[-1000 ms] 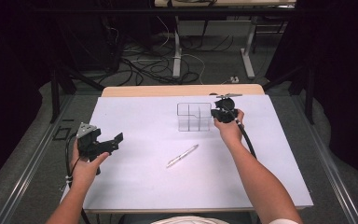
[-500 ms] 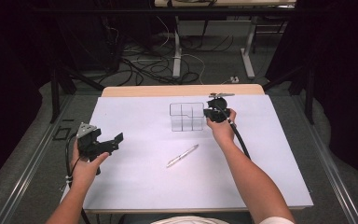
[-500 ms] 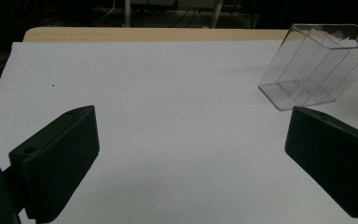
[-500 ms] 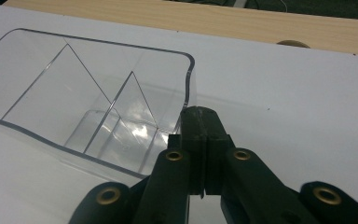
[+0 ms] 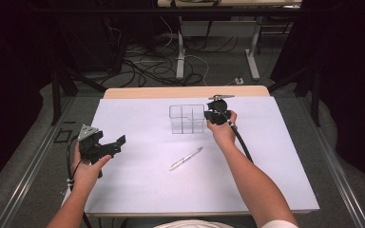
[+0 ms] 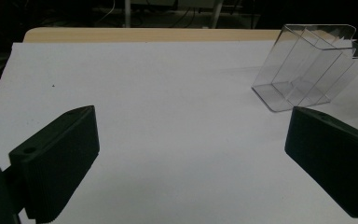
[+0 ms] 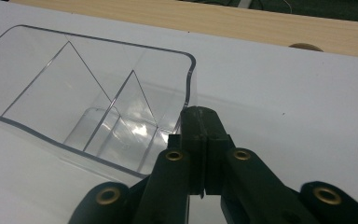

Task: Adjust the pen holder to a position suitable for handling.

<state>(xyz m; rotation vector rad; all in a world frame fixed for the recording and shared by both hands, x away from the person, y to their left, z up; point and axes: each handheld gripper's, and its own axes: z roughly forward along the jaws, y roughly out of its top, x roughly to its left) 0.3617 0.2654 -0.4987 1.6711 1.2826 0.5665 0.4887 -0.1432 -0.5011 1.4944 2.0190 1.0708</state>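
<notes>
Your right gripper (image 5: 212,115) is clamped on the right wall of the clear divided organizer (image 5: 186,118), jaws pressed together over its rim, as the right gripper view shows. The organizer sits toward the far edge of the table (image 5: 275,156), about midway along it, and looks tipped in the left gripper view. Your left gripper (image 5: 105,146) hangs near the table's left edge with its jaws spread wide and nothing between them. A pen (image 5: 186,158) lies on the white surface near the middle, well apart from both grippers.
</notes>
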